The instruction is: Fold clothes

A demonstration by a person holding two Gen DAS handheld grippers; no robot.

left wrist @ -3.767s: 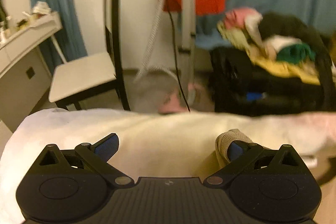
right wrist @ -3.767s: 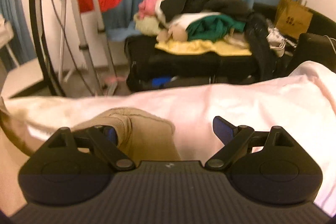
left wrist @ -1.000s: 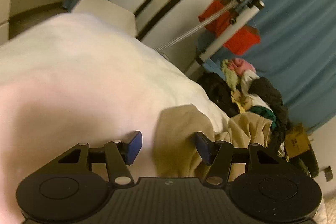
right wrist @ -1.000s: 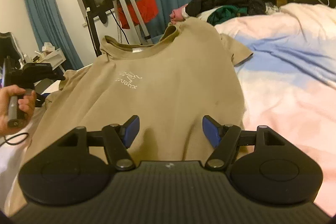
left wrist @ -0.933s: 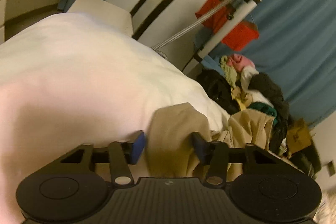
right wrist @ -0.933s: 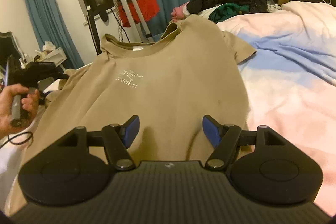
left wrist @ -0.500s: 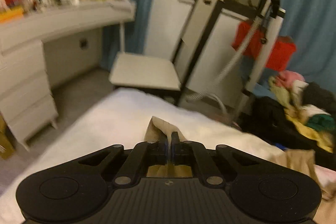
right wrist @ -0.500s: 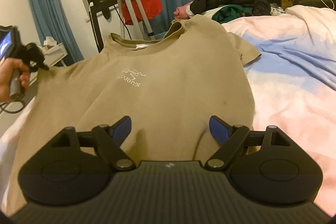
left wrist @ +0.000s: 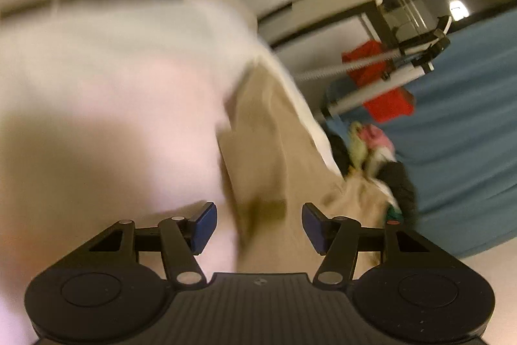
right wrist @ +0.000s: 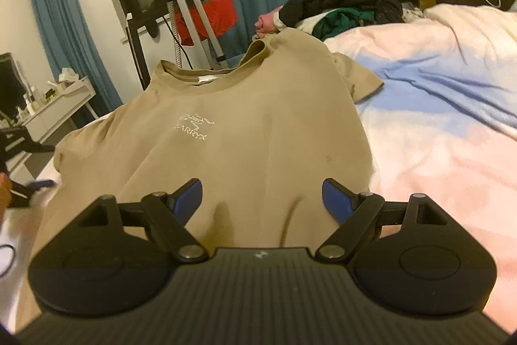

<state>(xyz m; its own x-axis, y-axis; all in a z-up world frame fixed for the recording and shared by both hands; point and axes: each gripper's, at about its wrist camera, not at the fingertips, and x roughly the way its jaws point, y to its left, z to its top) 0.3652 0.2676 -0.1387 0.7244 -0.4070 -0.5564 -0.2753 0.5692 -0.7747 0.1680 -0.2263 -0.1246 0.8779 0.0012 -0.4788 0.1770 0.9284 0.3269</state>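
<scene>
In the left wrist view the left gripper (left wrist: pixel 258 223), clamped on the sleeve half a second ago, is now gaping wide over the T-shirt (left wrist: pixel 268 151), while in the right wrist view the right gripper (right wrist: pixel 261 196) is hovering wide above the T-shirt (right wrist: pixel 232 144), now lying flat on the bed (right wrist: pixel 436 118), ready for folding.

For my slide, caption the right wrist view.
Open right gripper hovers over a tan T-shirt spread logo-up on the pastel bedspread.

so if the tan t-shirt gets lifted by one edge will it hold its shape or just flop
The tan cotton t-shirt will likely flop: it already drapes over the pink and blue bedding with soft creases. It looks thin, so probably light. A single pinch by the right hand-held gripper, now open, would probably let it sag and bunch.
</scene>
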